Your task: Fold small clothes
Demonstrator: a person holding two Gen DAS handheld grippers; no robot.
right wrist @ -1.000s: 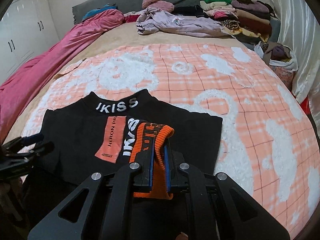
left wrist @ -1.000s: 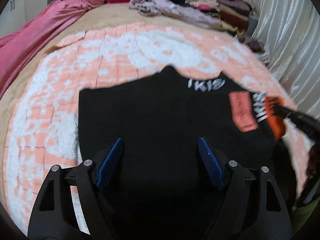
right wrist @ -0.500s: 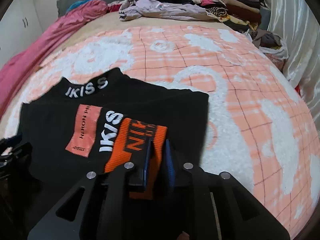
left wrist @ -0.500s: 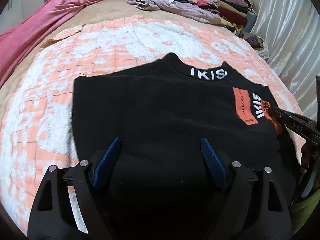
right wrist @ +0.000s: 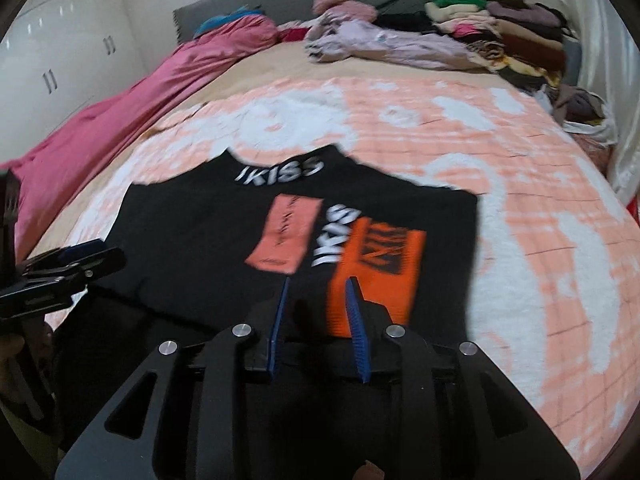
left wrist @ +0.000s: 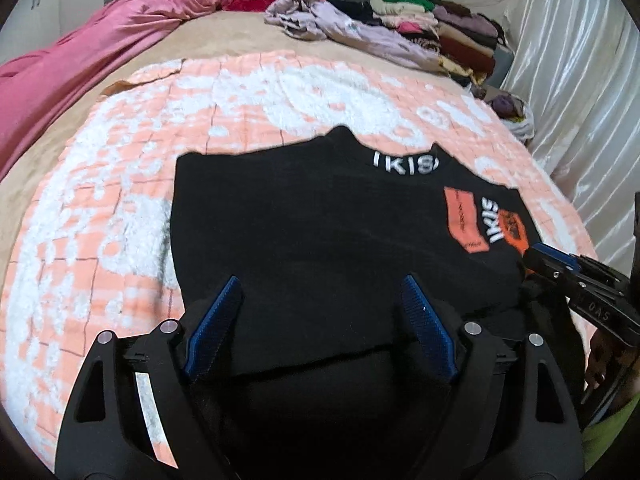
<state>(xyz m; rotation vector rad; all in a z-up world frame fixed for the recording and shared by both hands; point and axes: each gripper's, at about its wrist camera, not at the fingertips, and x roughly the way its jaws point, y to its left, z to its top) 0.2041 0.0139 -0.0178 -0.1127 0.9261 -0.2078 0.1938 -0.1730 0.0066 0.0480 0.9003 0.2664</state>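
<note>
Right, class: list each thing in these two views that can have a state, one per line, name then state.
black sweater: lying flat, sleeve folded across its front
orange cuff: released, resting on the sweater
left gripper: fingers wide apart, nothing held
right gripper: fingers just opening, free of the cuff
clothes pile: folded, stacked

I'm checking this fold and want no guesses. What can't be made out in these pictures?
- Black top's bottom hem: both views, hidden behind the gripper bodies.
- Orange patch print: right wrist view, motion blur.
- Stacked clothes: both views, too small to count.
</note>
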